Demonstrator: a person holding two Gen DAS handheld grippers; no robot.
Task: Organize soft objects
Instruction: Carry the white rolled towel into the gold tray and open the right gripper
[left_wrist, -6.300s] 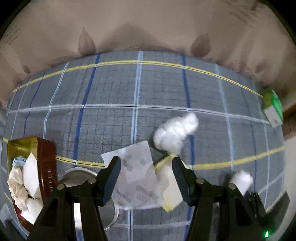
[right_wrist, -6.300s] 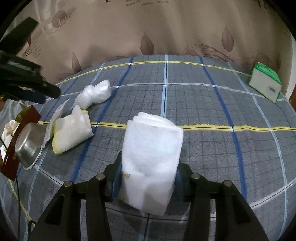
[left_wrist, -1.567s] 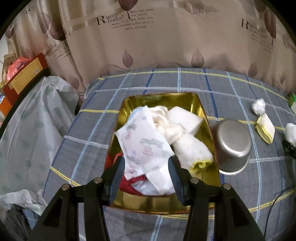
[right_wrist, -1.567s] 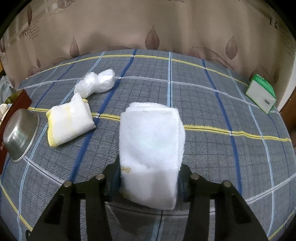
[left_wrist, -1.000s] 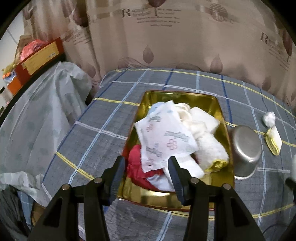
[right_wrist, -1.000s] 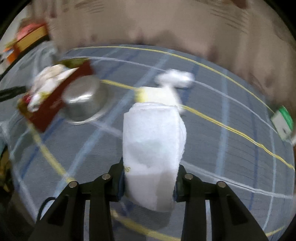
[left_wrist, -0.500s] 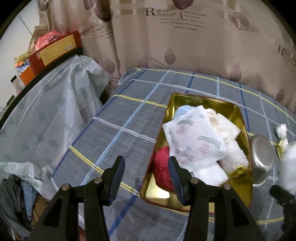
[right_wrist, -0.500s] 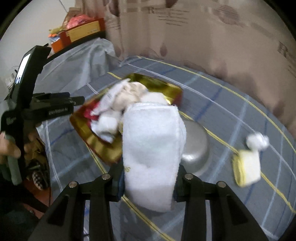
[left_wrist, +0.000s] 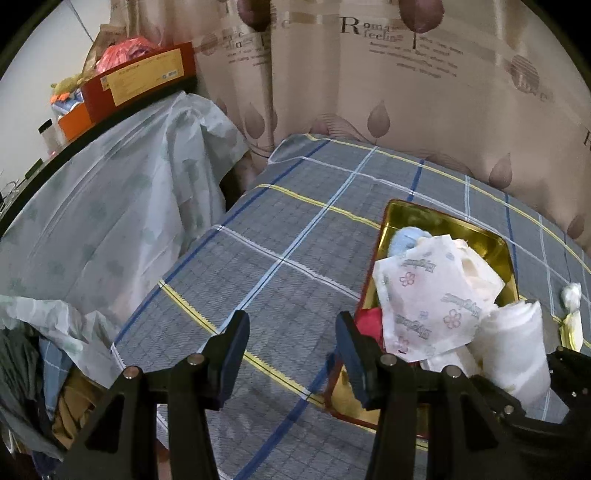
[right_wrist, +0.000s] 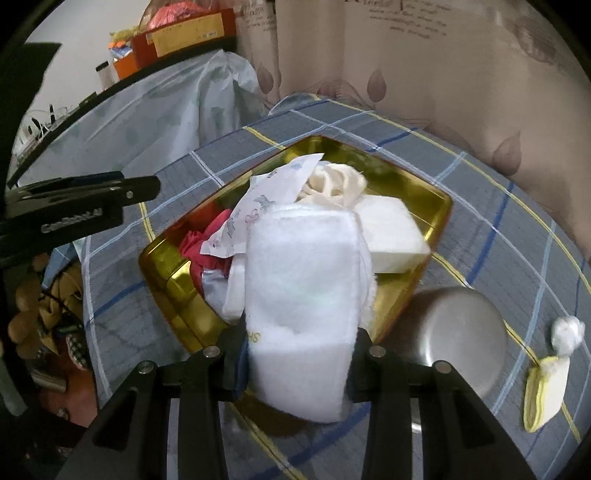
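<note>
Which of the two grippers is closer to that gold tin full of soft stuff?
Right. The right gripper, shut on a white folded towel, hangs at the gold tin's near edge. The left gripper, open and empty, sits off beside it.

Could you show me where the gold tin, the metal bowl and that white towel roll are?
gold tin (right_wrist: 441, 206), right wrist view, far rim corner.
metal bowl (right_wrist: 458, 328), right wrist view, its side.
white towel roll (right_wrist: 303, 295), right wrist view, its front face.

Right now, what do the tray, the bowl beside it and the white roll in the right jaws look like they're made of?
Tray: likely tin, mirror-gold inside, red outer wall.
Bowl: probably stainless steel, dull brushed grey sheen.
White roll: terry or fleece cloth by its fuzzy nap and stitched hem; it bulges between the right gripper pads.
</note>
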